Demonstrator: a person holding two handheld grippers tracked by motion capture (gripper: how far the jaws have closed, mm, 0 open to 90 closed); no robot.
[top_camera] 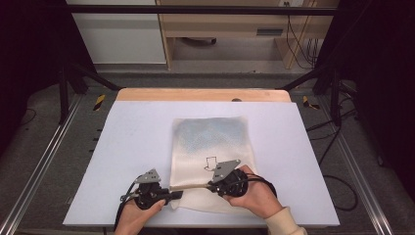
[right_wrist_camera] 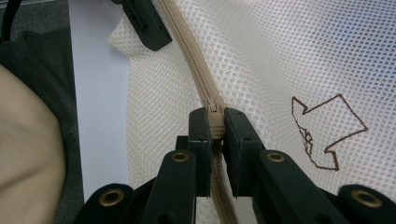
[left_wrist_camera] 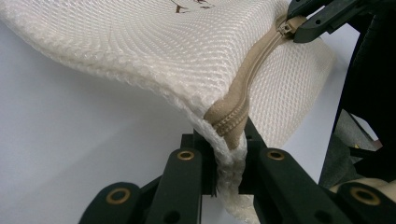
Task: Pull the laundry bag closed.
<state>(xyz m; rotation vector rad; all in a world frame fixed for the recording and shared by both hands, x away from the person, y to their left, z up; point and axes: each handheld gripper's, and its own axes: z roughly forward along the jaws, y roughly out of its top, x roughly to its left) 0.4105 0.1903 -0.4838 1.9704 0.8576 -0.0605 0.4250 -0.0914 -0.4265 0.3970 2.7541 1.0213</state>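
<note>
A white mesh bag (top_camera: 210,137) with a brown outline print (top_camera: 212,163) lies flat on the table. Its tan zipper (top_camera: 191,187) runs along the near edge, lifted slightly. My left gripper (top_camera: 177,195) is shut on the bag's near left corner, where the zipper ends. In the left gripper view the jaws of the left gripper (left_wrist_camera: 227,144) pinch the mesh corner and the zipper tape (left_wrist_camera: 233,116). My right gripper (top_camera: 211,186) is shut on the zipper pull. In the right gripper view the zipper pull (right_wrist_camera: 214,109) sits between the pads of the right gripper (right_wrist_camera: 215,122). The zipper (right_wrist_camera: 187,42) runs away towards the left gripper's jaw (right_wrist_camera: 144,28).
The pale table (top_camera: 122,147) has a wooden strip (top_camera: 203,94) along its far edge. Black frame posts stand at both sides. Cables (top_camera: 337,186) lie on the floor to the right, and shelving stands behind the table.
</note>
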